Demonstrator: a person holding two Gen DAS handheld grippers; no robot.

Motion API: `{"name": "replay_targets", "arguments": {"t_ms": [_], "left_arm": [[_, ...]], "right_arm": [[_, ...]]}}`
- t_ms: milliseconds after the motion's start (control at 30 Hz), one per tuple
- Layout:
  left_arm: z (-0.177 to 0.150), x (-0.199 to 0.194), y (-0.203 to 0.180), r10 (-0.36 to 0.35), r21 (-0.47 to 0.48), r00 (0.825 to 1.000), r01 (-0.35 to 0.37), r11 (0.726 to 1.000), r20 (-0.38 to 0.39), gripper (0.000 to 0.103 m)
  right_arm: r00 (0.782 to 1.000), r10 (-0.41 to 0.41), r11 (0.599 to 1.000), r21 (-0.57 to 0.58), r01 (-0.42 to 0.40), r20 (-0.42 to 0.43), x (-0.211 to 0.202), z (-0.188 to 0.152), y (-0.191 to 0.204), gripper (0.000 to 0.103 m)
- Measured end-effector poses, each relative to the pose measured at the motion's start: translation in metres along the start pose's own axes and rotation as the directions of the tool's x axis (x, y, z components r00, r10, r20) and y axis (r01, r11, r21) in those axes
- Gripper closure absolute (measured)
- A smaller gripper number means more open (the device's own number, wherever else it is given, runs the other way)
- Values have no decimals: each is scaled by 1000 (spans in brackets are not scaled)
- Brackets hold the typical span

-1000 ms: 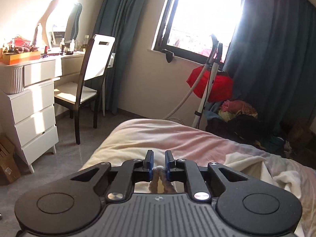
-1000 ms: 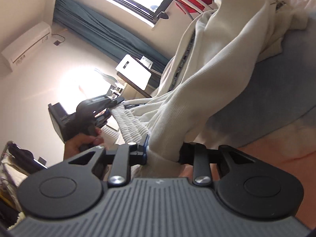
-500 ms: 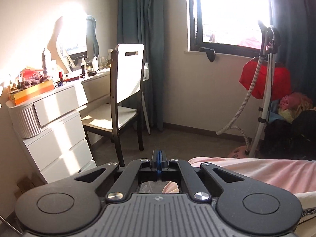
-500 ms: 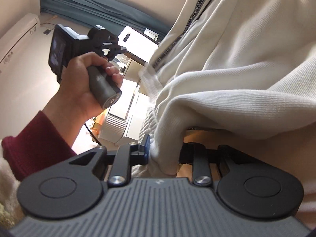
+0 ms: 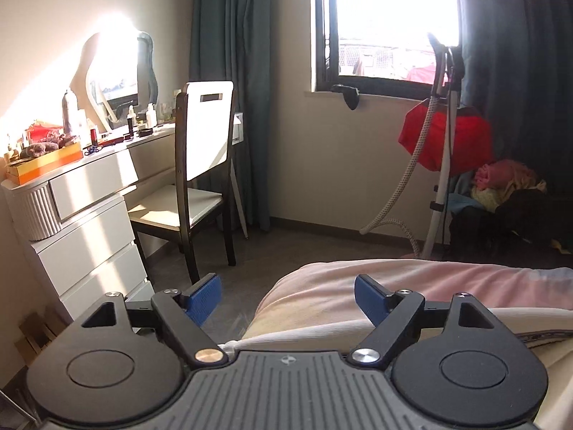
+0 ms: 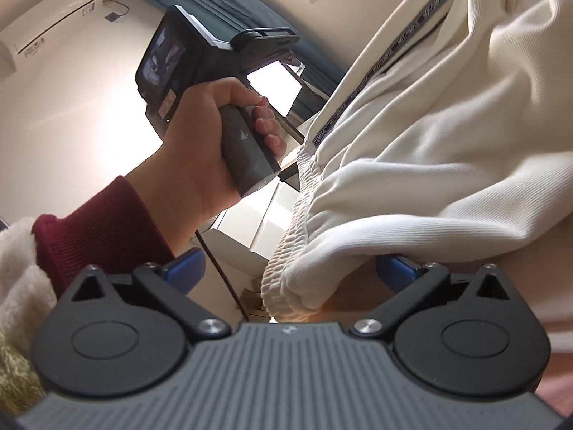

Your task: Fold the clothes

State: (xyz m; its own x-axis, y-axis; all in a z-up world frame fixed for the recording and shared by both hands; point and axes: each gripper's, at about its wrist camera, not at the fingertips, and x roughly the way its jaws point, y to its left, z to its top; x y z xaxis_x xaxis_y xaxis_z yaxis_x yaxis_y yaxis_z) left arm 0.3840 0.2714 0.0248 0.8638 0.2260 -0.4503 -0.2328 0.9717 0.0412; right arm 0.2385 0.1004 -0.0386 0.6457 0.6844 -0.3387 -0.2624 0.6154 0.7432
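Note:
A cream white garment point(image 6: 447, 125) with a ribbed elastic waistband point(image 6: 290, 251) and a patterned side stripe lies heaped on the pink blanket of the bed point(image 5: 412, 283). My right gripper point(image 6: 290, 268) is low at the waistband, its jaws opening wide. A fold of the garment sits between the blue pads, which do not press on it. My left gripper point(image 5: 288, 295) hovers over the bed's corner, its jaws opening with nothing between them. A cream edge of the garment point(image 5: 322, 337) shows just below it. A hand point(image 6: 215, 136) in a dark red sleeve holds the left gripper's handle.
A white dresser point(image 5: 89, 222) crowded with bottles and a mirror stands at the left, with a white-backed chair point(image 5: 200, 179) beside it. By the window are a garment steamer point(image 5: 440, 143), a red item and a pile of clothes point(image 5: 501, 186). Grey floor lies between the bed and the furniture.
Both grippers went from shut to wide open. The right one let go of the white fold it pinched. The left view swung from the bed toward the dresser, and the left hand came closer to the right camera.

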Motion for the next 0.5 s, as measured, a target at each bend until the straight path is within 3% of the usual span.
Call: {"name": "replay_targets", "arguments": {"t_ms": [167, 367, 500], "left_arm": [[-15, -92, -43, -95, 2, 995, 95, 996, 39, 14], [-69, -209, -72, -129, -8, 990, 130, 992, 65, 11], [-126, -267, -78, -184, -33, 982, 185, 982, 37, 6]], "right_arm": [[978, -139, 971, -174, 165, 152, -91, 16, 11, 0], [926, -221, 872, -363, 329, 308, -205, 18, 4, 0], [857, -319, 814, -346, 466, 404, -265, 15, -14, 0]]}}
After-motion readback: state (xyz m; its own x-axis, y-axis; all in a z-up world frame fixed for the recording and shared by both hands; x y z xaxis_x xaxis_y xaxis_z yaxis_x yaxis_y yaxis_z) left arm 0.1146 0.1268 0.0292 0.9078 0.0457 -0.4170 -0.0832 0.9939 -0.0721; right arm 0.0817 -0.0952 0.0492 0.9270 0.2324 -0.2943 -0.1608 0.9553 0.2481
